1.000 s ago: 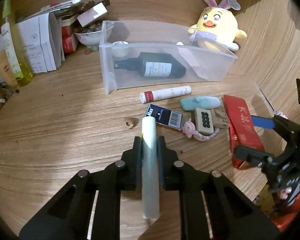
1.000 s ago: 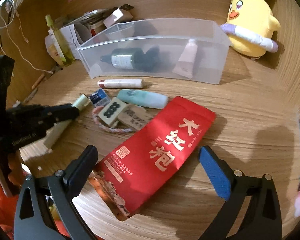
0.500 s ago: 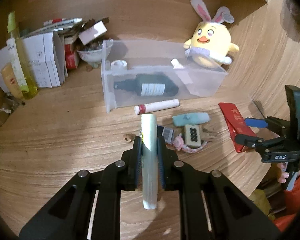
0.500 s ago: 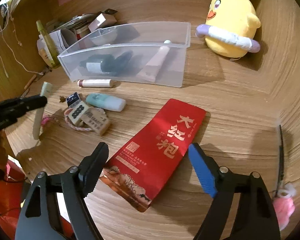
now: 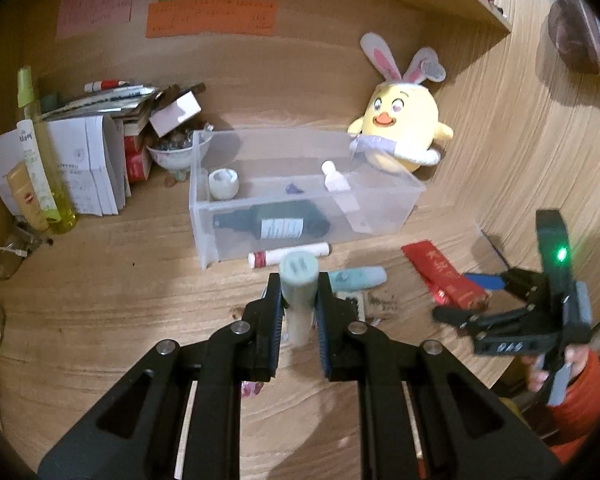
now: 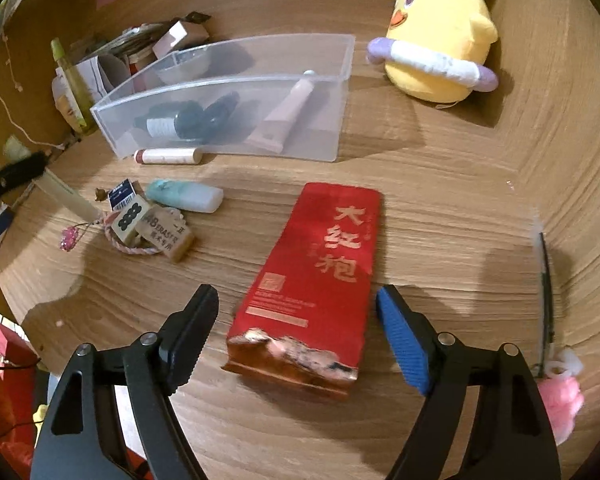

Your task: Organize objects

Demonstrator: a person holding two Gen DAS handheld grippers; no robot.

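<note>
- The left hand-held gripper (image 5: 299, 300) is closed on a pale tube (image 5: 299, 286); its round cap end points to the camera, and the tube is lifted off the wooden desk (image 5: 100, 300).
- The right hand-held gripper (image 6: 298, 322) stands wide; its jaws have just been closing a little. The near end of a red packet (image 6: 320, 276) lies between the black pad and the blue pad, but neither pad touches it. The packet lies flat on the desk.
- Left of the packet there is a small group: a mahjong-tile eraser (image 6: 129, 216), a tag (image 6: 168, 232), a pink cord (image 6: 132, 248), a dark blue box (image 6: 123, 194) and a mint tube (image 6: 184, 196).
- Further away, a white stick with a red end (image 6: 168, 156) lies just beside the front wall of a clear bin (image 6: 236, 92).
- In the bin lie a dark bottle (image 5: 272, 224), a pink-white tube (image 5: 342, 196) and a small white jar (image 5: 223, 184).
- Behind the bin, at the right, a yellow chick plush (image 5: 404, 132) sits; at the left there are papers (image 5: 88, 164), a bowl (image 5: 176, 156) and a yellow-green bottle (image 5: 46, 160).
</note>
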